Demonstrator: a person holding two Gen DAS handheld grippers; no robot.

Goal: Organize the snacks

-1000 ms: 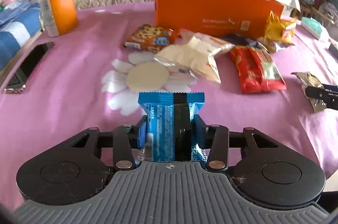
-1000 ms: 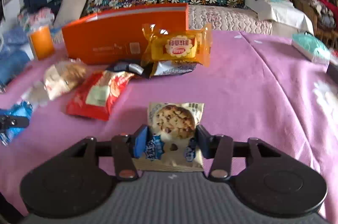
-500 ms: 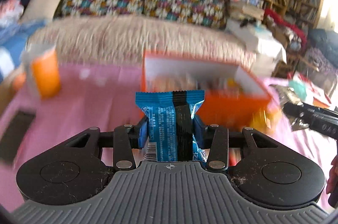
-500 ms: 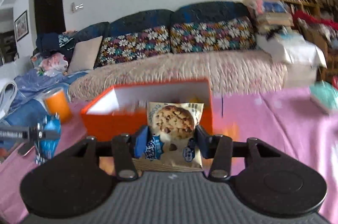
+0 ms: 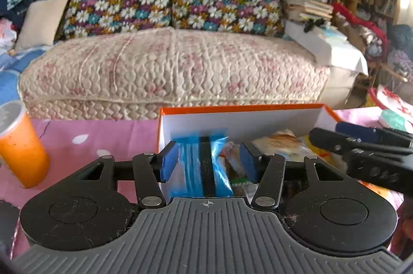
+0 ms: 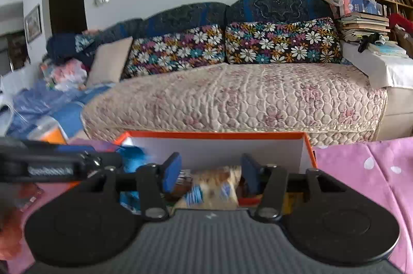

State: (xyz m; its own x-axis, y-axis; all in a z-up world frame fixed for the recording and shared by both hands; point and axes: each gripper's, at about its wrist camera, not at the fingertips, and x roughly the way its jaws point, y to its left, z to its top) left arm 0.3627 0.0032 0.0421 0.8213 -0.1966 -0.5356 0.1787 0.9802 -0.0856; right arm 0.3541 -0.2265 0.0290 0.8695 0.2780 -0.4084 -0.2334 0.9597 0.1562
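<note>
Hovering over an open orange box (image 5: 165,119) on a pink tablecloth (image 5: 103,129), two hand-held grippers are each letting go of a snack. In the left wrist view, the left gripper (image 5: 208,164) sits at the centre, its jaws opening. A blue packet (image 5: 201,165) hangs blurred between the blue pads (image 5: 169,163), close against the pad at 9 o'clock and clear of the pad at 3 o'clock, so it appears released and dropping into the box's near left corner. The right gripper (image 6: 211,172) is likewise opening in its own view; a cookie packet (image 6: 211,187), blurred, lies low between the pads with neither pressing on it, above other snacks already in the box. An orange cup (image 5: 22,145) stands at 9 o'clock in the left view, well apart from the box.

Risks, as a judgement: the blue packet falls very near the box's left wall and could catch on the rim and tip outside onto the cloth. The two tools are close together, the right one crossing the left view at 3 o'clock, so they could knock each other when pulled away. The cookie packet may land on the pile and slide, or cling to a pad and get dragged back out.
</note>
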